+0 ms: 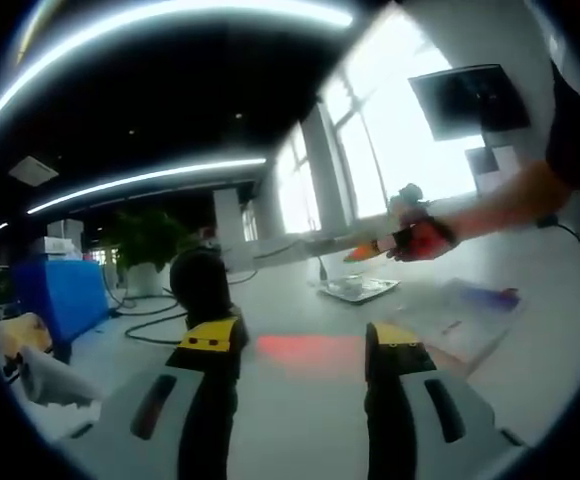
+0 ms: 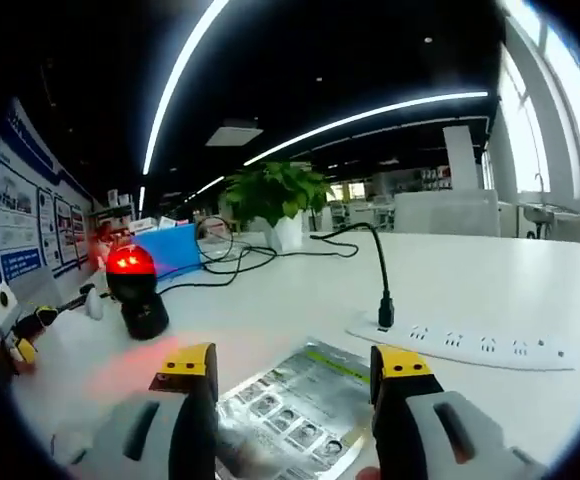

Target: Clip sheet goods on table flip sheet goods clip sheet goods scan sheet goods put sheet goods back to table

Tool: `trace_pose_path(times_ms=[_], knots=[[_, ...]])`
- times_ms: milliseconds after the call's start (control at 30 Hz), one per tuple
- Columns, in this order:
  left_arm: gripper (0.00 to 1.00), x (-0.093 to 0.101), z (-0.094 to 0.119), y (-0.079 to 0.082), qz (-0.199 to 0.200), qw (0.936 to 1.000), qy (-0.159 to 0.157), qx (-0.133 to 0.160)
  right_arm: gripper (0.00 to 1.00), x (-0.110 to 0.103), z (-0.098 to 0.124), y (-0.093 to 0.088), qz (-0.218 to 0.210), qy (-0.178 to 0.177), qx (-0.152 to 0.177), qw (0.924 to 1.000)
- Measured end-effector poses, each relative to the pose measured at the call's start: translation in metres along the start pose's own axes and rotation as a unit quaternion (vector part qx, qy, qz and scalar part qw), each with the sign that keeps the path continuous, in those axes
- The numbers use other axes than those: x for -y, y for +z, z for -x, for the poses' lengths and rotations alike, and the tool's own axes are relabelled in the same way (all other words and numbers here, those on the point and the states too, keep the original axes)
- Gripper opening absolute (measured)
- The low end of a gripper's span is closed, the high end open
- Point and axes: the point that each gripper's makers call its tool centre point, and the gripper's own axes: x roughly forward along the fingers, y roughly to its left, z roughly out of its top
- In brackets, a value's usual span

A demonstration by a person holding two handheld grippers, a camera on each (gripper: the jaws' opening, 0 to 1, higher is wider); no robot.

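Between our right gripper's (image 2: pixel 293 385) yellow-tipped fingers, which stand spread with nothing pinched, we see the sheet goods (image 2: pixel 295 408): a glossy sheet printed with rows of small pictures and a green strip along one edge, lying flat on the white desk (image 2: pixel 470 280). Just beyond it to the right lies a white power strip (image 2: pixel 460 343) with a black cable (image 2: pixel 375 262) plugged in and arching back across the desk. To the left stands a dark scanner (image 2: pixel 136 290) with a red glowing top, casting a red patch on the desk surface. Farther back we note a blue box (image 2: pixel 175 248), tangled cables and a potted plant (image 2: pixel 278 200).

In the left gripper view, our left gripper's (image 1: pixel 305 345) fingers also stand spread and hold nothing. A red glow lies on the desk between the tips. The scanner (image 1: pixel 202 285) rises just behind the left finger. Farther off, a person's hand (image 1: pixel 420 235) reaches in from the right above the desk, carrying something orange. Bright windows (image 1: pixel 370 150) lie behind.
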Motion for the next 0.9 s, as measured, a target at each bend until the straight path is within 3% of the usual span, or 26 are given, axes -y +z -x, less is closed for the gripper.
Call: trace_pose_path(times_ms=[533, 667, 900], knots=[[0.42, 0.004, -0.003, -0.004, 0.009, 0.9999, -0.01, -0.007, 0.48, -0.03, 0.074, 0.041, 0.018, -0.042, 0.062, 0.9971], [0.42, 0.003, -0.003, -0.004, 0.004, 0.9999, -0.007, -0.007, 0.48, -0.038, 0.097, 0.038, 0.044, -0.065, 0.069, 0.9945], [0.42, -0.001, -0.002, -0.004, 0.01, 0.9999, 0.0, -0.005, 0.45, -0.044, 0.135, 0.03, 0.031, -0.087, 0.097, 0.991]])
